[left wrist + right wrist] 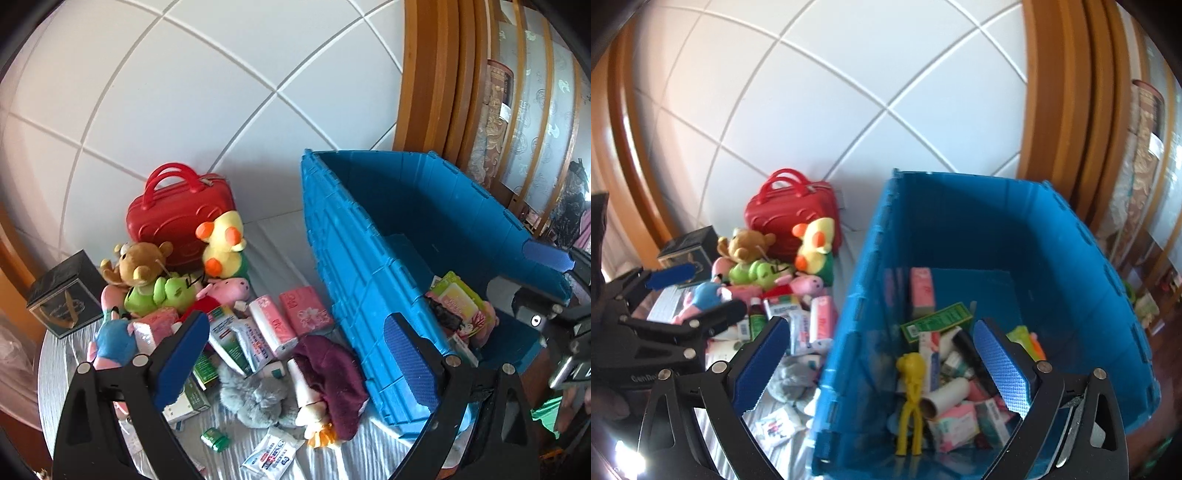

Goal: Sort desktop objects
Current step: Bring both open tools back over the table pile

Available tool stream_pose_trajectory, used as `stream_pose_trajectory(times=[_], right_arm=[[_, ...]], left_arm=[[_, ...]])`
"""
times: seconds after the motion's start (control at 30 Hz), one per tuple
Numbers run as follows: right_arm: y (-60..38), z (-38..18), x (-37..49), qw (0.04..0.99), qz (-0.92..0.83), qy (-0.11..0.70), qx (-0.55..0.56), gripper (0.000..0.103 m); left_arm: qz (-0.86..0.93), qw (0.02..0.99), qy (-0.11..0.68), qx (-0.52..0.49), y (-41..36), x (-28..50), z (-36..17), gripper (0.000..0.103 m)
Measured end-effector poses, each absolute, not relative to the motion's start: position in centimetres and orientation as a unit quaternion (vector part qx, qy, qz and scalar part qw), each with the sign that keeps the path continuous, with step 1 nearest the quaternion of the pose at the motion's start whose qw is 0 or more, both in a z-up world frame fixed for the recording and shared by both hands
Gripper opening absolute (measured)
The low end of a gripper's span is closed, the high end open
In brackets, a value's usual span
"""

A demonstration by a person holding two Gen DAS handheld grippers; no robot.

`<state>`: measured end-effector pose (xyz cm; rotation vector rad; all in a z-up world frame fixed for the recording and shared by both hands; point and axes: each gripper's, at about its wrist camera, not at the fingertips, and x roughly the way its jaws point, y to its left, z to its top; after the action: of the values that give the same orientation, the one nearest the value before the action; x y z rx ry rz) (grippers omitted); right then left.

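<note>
Both tools gape empty: the left tool above the worktop clutter beside the blue crate, the right tool over it. Crowded packets risk double grabs.

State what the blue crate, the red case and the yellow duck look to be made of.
Blue crate: rigid moulded plastic, matte, ribbed walls. Red case: hard shell, probably plastic, glossy with embossed shape. Yellow duck: plush fabric, soft fuzzy surface.
</note>
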<state>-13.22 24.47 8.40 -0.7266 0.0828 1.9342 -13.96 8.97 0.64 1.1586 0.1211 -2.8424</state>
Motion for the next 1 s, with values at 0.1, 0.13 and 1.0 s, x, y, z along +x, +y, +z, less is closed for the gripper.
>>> stream_pose_trajectory(times=[0.1, 0.13, 1.0], right_arm=[[23.8, 7.5, -15.6, 0.503, 0.806, 0.028, -0.310, 0.101], [23.6, 7.1, -16.4, 0.504, 0.806, 0.027, -0.309, 0.101], [20.6, -11.4, -29.5, 0.428, 0.793, 0.064, -0.429, 0.101]], left_arm=[[-0.917, 0.054, 0.055, 0.392, 6.0, -12.0, -1.2, 0.097], [-0.914, 0.060, 0.060, 0.396, 5.0, -11.3, -1.7, 0.097], [-0.822, 0.166, 0.148, 0.524, -11.0, 0.2, -19.3, 0.097]])
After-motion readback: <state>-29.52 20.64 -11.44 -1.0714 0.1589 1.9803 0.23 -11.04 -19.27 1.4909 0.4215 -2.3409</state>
